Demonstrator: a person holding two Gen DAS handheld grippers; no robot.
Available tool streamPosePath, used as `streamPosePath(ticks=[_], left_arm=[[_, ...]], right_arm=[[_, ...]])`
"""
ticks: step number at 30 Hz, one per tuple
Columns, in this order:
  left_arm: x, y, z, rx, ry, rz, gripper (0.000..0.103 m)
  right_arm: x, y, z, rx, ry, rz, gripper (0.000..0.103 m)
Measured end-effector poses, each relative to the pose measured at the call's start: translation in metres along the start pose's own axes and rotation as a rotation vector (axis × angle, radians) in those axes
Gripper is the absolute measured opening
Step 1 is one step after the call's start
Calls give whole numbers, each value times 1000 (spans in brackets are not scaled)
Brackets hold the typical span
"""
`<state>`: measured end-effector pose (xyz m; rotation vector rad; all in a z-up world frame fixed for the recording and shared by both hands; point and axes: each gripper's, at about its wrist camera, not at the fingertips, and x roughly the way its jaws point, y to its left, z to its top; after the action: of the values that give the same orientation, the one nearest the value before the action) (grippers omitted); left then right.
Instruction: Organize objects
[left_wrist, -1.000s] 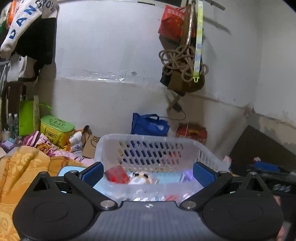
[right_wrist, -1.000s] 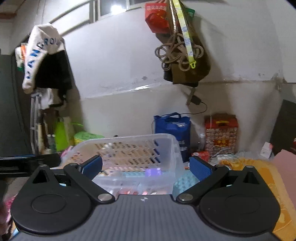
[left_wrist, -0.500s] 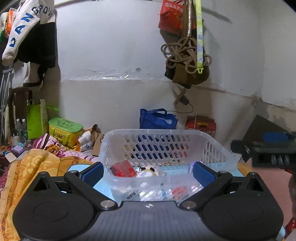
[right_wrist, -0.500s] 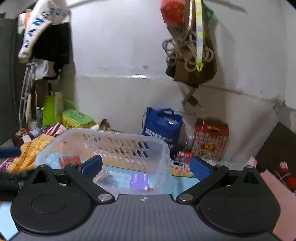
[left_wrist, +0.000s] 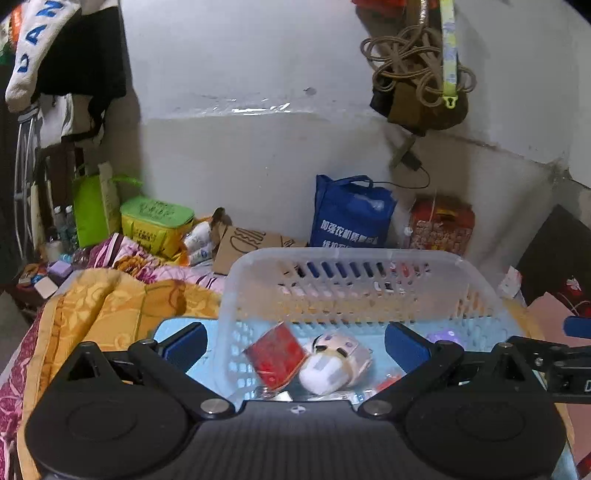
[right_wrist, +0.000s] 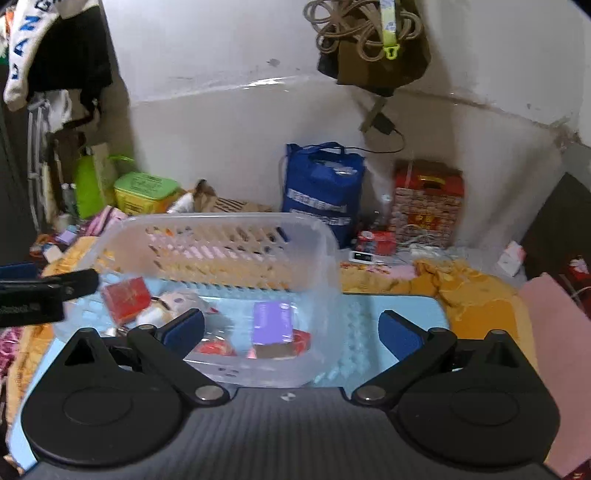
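Observation:
A clear plastic basket sits on a light blue mat. Inside lie a red box, a white and tan plush toy, a purple box and small red items. My left gripper is open and empty, its fingers straddling the basket's near left wall. My right gripper is open and empty, straddling the basket's near right corner. Each gripper shows at the edge of the other's view.
An orange blanket lies left of the mat, a pink cloth to the right. Against the wall stand a blue bag, a red carton, a green-lidded yellow box and a cardboard piece.
Both grippers have tilted down and come closer over the basket, so its contents show from above. The right gripper has swung left toward the basket. Both stay open.

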<state>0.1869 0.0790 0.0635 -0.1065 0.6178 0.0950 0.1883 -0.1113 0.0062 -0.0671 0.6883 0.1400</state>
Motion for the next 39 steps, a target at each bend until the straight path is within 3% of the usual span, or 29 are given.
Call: streamPosePath(ticks=[9,29,35,39], left_arm=[[1,1,-1,-17,20,-22,103],[0,-17,-9,18,63,-60,103],[-1,-20,-11,10,101,-68,103],[-5,-27,-12,35,123,-47,103]], right_arm=[[-7,-12,4,60,-6,17,103],[-1,-18,0,62,11,0,103],[-1,-22,0,73,34,12,103],[2,-25,0,101,97,72,103]])
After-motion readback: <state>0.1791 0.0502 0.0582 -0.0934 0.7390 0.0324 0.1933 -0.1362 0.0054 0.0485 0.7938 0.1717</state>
